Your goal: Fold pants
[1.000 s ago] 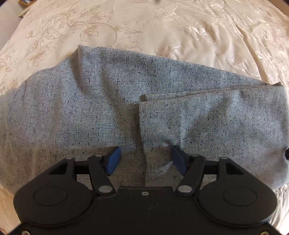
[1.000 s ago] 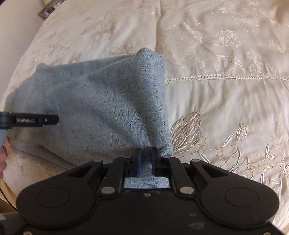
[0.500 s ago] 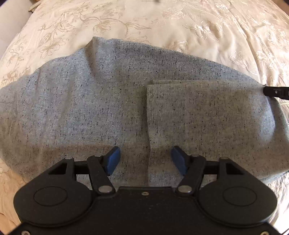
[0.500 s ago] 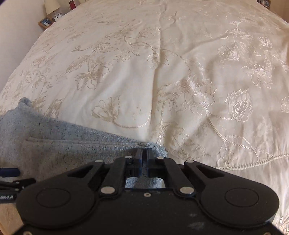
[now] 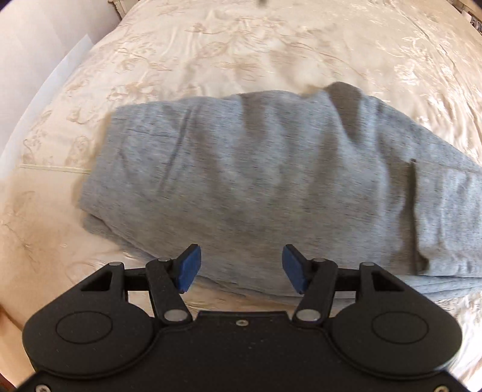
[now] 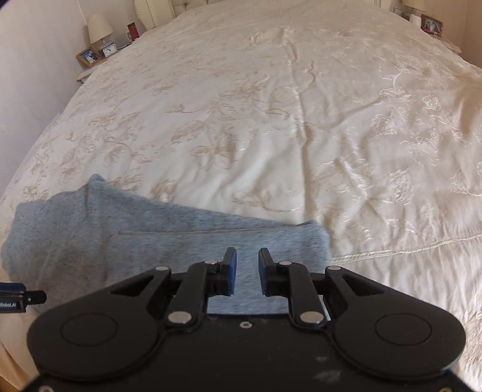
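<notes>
pants (image 5: 271, 181) lie folded on bedspread (image 6: 271, 105), ahead of and below both claws. right gripper (image 6: 247, 271) jaws just opening, cloth released, nothing pinched. left gripper (image 5: 239, 268) spread wide, empty, slightly narrower than before. fold probably laid; blur hides edges.

The cream bedspread (image 6: 301, 126) lies bare and wide beyond and to the right of the grey pants (image 5: 256, 181), so a hand-held gripper could sweep there freely up to the headboard end. The pants form a low folded heap near the bed's left edge, with a raised ridge (image 5: 340, 99) at their far side. Off that left edge a wall (image 6: 33, 75) closes in, and a nightstand (image 6: 90, 67) with a lamp (image 6: 99, 28), a photo frame (image 6: 88, 56) and a clock (image 6: 109, 50) crowds the far left corner.
</notes>
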A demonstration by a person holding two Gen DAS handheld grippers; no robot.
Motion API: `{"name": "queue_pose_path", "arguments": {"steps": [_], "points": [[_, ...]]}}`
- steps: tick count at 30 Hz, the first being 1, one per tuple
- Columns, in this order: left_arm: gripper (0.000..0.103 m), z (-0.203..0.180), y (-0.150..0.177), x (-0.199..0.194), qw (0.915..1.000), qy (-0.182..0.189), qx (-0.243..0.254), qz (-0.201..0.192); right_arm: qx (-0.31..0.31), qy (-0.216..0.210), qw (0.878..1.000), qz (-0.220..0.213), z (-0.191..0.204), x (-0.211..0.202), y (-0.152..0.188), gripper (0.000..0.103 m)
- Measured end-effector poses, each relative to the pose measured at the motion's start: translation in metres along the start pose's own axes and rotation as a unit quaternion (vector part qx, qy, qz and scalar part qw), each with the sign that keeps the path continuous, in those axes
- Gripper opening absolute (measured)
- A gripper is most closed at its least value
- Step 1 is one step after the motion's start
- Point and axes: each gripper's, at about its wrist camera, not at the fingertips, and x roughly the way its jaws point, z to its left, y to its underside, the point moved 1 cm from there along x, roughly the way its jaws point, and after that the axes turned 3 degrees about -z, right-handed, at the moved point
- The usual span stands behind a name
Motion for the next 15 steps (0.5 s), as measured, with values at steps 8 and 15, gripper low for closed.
{"name": "queue_pose_path", "arguments": {"steps": [8,15], "points": [[0.063,0.094,-0.036,0.014,0.9996,-0.016,-0.002,-0.021,-0.045,-0.058,0.996,0.047,0.139,0.021,0.030,0.021],[0.063,0.143,-0.053,0.039,0.9997,0.020,0.000,-0.015,-0.104,-0.039,0.984,0.137,0.217,0.062,0.085,0.021]]}}
